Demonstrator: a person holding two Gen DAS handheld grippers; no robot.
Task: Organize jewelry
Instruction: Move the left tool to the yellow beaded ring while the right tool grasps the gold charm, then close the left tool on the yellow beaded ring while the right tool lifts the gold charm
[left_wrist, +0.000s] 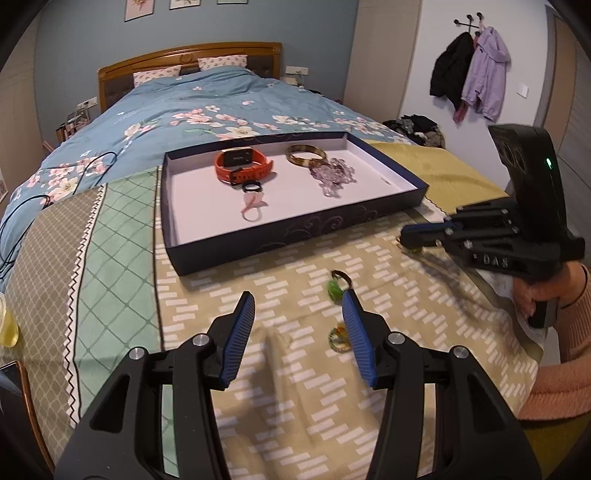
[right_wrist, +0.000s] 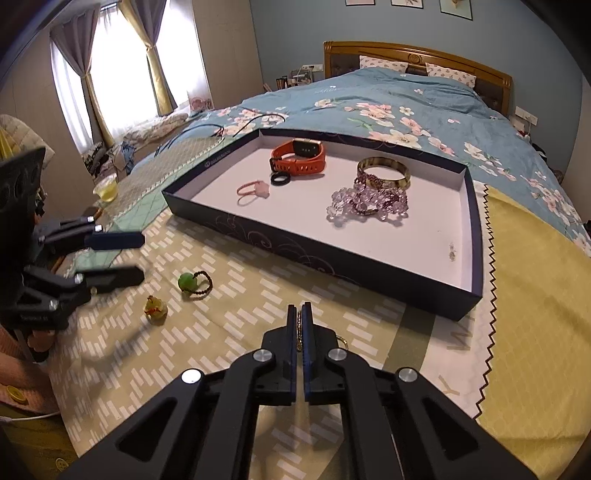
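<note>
A dark box lid (left_wrist: 295, 236) (right_wrist: 317, 254) lies on the bed and holds an orange watch (left_wrist: 243, 164) (right_wrist: 299, 155), a gold bangle (left_wrist: 306, 155) (right_wrist: 384, 171), purple bead bracelets (left_wrist: 332, 175) (right_wrist: 369, 201), a black ring (left_wrist: 252, 187) (right_wrist: 279, 179) and a pink hair tie (left_wrist: 253, 206) (right_wrist: 251, 190). On the blanket lie a green-bead hair tie (left_wrist: 337, 286) (right_wrist: 194, 282) and a yellow trinket (left_wrist: 340, 338) (right_wrist: 155, 306). My left gripper (left_wrist: 298, 306) (right_wrist: 142, 258) is open above them. My right gripper (right_wrist: 300, 314) (left_wrist: 408, 242) is shut on a thin gold chain (right_wrist: 300, 328).
The patterned blanket (left_wrist: 258, 369) covers the near end of the bed. A floral quilt (left_wrist: 207, 107) and black cables (left_wrist: 55, 177) lie beyond. A glass of yellow liquid (right_wrist: 106, 188) stands at the left bed edge.
</note>
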